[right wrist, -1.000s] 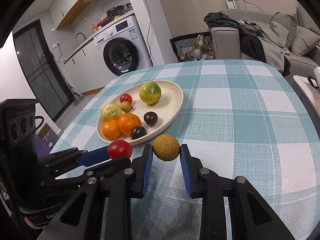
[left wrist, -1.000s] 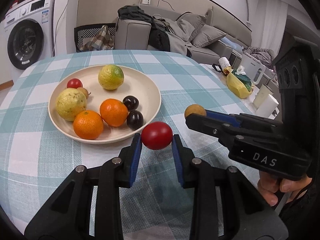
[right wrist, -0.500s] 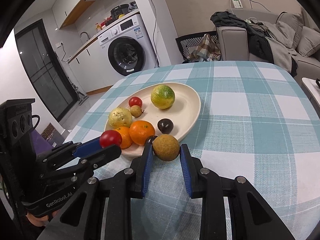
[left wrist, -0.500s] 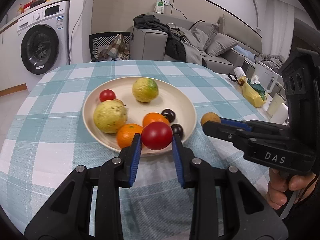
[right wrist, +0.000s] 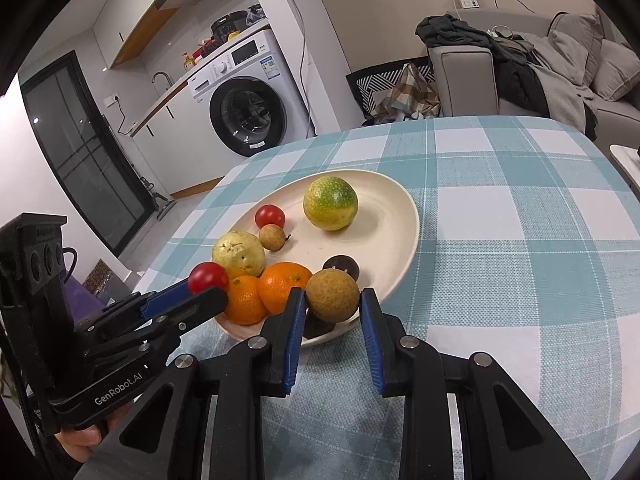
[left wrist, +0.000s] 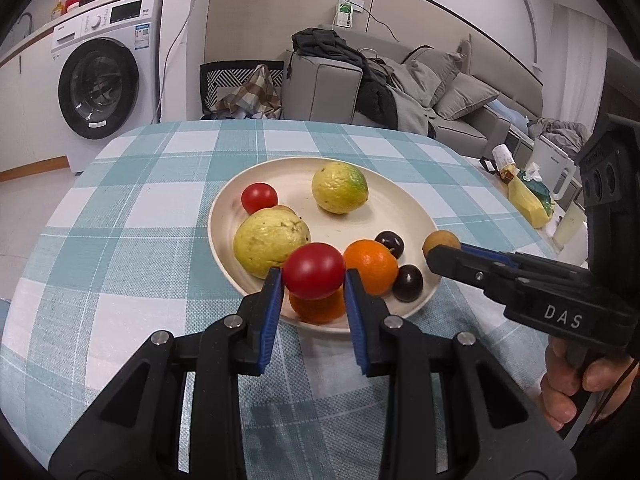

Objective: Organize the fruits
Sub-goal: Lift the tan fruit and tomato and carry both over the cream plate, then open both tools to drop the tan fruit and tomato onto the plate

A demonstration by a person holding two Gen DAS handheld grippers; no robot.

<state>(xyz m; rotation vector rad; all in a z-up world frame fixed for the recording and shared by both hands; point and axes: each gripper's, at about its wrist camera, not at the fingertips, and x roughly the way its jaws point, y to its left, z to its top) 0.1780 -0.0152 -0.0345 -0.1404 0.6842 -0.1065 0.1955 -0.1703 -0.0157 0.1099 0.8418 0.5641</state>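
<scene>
- Checked cloth [left wrist: 120, 240] covers a round table; behind it stand a washer [left wrist: 100, 84] and sofa [left wrist: 460, 92]
- Plate [left wrist: 400, 204] sits mid-table, holding a guava [left wrist: 270, 242], lime [left wrist: 339, 187], two oranges [right wrist: 282, 286], dark plums [left wrist: 407, 282], a small tomato [left wrist: 259, 197] and a small brown fruit [right wrist: 272, 237]
- Left gripper [left wrist: 314, 280] is clamped on a red tomato [left wrist: 314, 270], held above the plate's near rim
- Right gripper [right wrist: 332, 302] is clamped on a longan [right wrist: 332, 295], also over the near rim
- Judgement: both fruits await placing
- Advice: carry each on to bare plate between lime and plums, lower until nearly touching, then release slowly; round fruit will likely roll, and dropping onto the oranges risks a runaway
</scene>
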